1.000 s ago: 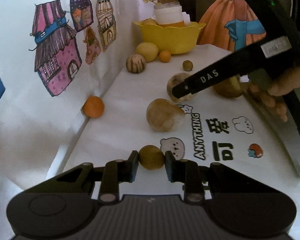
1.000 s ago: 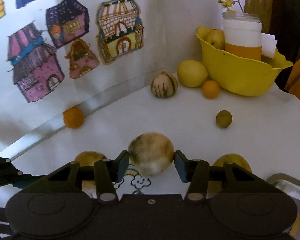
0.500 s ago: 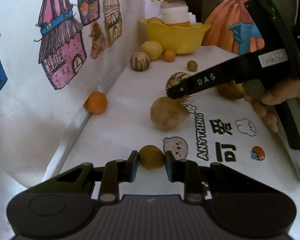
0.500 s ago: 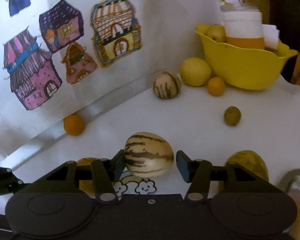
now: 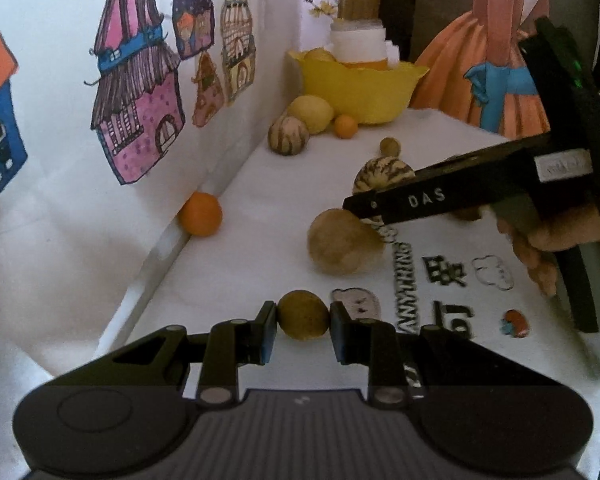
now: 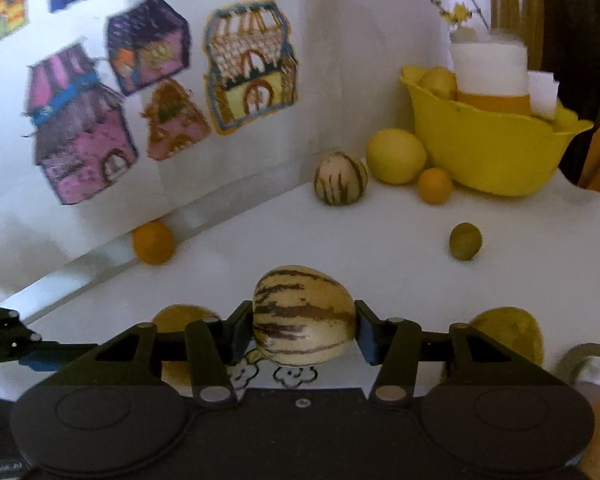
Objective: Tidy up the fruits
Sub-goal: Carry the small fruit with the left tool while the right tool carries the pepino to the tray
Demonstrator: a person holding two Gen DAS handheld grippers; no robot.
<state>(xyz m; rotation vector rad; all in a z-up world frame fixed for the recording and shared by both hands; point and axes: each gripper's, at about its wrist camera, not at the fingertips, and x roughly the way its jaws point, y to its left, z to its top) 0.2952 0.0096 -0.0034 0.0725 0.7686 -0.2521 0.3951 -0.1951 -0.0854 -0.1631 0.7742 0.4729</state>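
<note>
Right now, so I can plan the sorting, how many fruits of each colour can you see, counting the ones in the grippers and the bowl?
Striped fruits: 2
Orange fruits: 2
Small olive-green fruits: 2
Yellow to tan fruits: 4
Total: 10

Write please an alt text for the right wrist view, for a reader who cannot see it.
The right gripper holds a striped melon between its fingers above a white table. Behind it lie an orange, a small green fruit and a yellow bowl near a wall with house drawings.
</note>
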